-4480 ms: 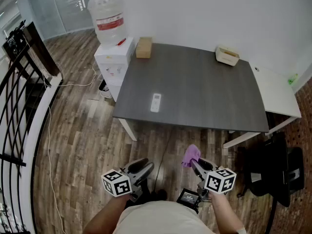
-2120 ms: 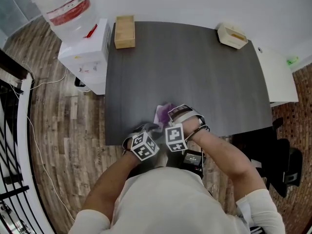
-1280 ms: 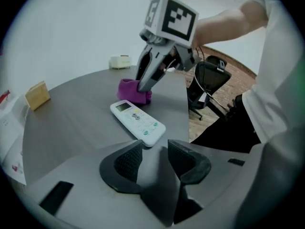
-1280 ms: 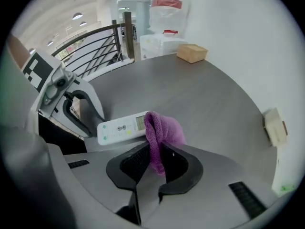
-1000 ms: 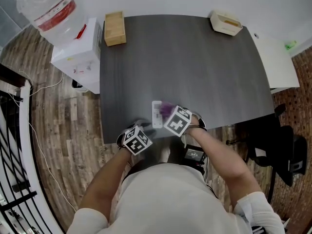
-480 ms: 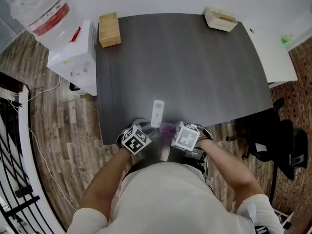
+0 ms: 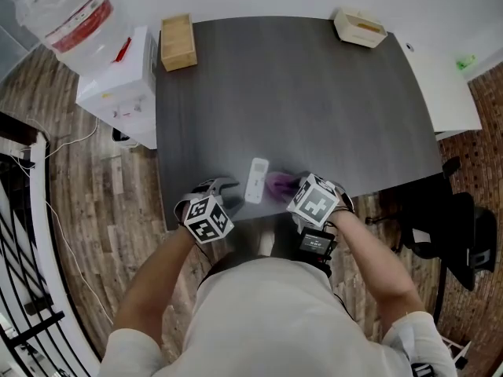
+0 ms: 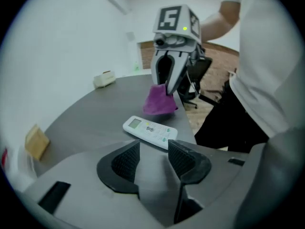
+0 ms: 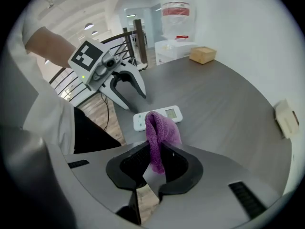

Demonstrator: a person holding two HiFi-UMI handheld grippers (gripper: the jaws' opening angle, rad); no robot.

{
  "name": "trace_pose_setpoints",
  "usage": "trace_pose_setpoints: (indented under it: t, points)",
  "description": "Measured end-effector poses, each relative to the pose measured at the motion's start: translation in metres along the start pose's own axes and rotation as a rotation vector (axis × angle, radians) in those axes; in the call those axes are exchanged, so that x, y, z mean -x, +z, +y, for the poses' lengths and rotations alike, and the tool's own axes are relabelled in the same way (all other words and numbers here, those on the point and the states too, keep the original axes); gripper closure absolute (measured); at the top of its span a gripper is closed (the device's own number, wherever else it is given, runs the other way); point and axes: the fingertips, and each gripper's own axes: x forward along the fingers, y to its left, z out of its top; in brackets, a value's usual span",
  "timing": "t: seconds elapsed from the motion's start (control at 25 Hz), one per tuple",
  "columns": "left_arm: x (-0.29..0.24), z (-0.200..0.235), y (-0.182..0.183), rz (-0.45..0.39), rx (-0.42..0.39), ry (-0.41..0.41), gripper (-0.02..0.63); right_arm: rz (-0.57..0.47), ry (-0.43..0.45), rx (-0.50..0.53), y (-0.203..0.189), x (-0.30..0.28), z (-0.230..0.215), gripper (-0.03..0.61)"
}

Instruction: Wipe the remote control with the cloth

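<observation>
The white remote control (image 7: 256, 181) lies flat on the dark grey table (image 7: 314, 100), near its front edge, and is also seen in the left gripper view (image 8: 150, 131) and the right gripper view (image 9: 157, 118). My right gripper (image 7: 289, 188) is shut on a purple cloth (image 7: 278, 184), which hangs from the jaws (image 9: 161, 133) just right of the remote. Whether the cloth touches the remote I cannot tell. My left gripper (image 7: 222, 185) hovers left of the remote, open, with nothing between its fingers (image 8: 126, 162).
A wooden box (image 7: 177, 42) stands at the table's far left corner and a beige tray (image 7: 360, 26) at the far right. A water dispenser (image 7: 110, 77) stands left of the table, a white side table (image 7: 440, 85) and a black chair (image 7: 464, 226) right.
The right gripper has carried the cloth off the remote's top, toward the near edge, then to the remote's right side. The left gripper has lifted a little and rolled, staying left of the remote.
</observation>
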Motion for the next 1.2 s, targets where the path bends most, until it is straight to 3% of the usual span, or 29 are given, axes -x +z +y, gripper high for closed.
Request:
trace_pose_setpoints:
  t: [0.16, 0.36, 0.48, 0.56, 0.6, 0.64, 0.8, 0.92, 1.04, 1.2]
  points:
    - [-0.005, 0.022, 0.01, 0.136, -0.478, -0.101, 0.391, -0.027, -0.023, -0.078, -0.007, 0.0, -0.011, 0.505]
    - [-0.036, 0.015, 0.007, 0.307, -1.011, -0.311, 0.333, -0.025, -0.02, -0.142, -0.022, 0.006, -0.008, 0.505]
    - [-0.053, -0.001, 0.008, 0.34, -1.192, -0.416, 0.327, -0.033, -0.009, -0.148, -0.03, 0.008, -0.006, 0.506]
    - [-0.06, -0.009, 0.009, 0.366, -1.216, -0.465, 0.327, -0.036, -0.004, -0.156, -0.038, 0.008, -0.006, 0.506]
    - [-0.062, -0.01, 0.01, 0.382, -1.173, -0.473, 0.327, -0.036, -0.002, -0.165, -0.042, 0.007, -0.007, 0.505]
    - [-0.065, -0.008, 0.012, 0.396, -1.077, -0.463, 0.327, -0.037, -0.002, -0.178, -0.046, 0.007, -0.008, 0.505]
    - [-0.072, 0.011, 0.023, 0.46, -0.396, -0.273, 0.327, -0.045, -0.033, -0.244, -0.051, 0.006, -0.017, 0.505]
    - [-0.071, 0.016, 0.025, 0.464, 0.004, -0.16, 0.327, -0.053, -0.081, -0.279, -0.044, 0.0, -0.022, 0.505]
    - [-0.066, 0.014, 0.021, 0.442, 0.192, -0.108, 0.328, -0.089, -0.073, -0.301, -0.024, -0.013, -0.011, 0.506]
    - [-0.055, -0.001, 0.009, 0.436, 0.266, -0.126, 0.328, -0.116, -0.104, -0.317, -0.008, -0.026, -0.015, 0.506]
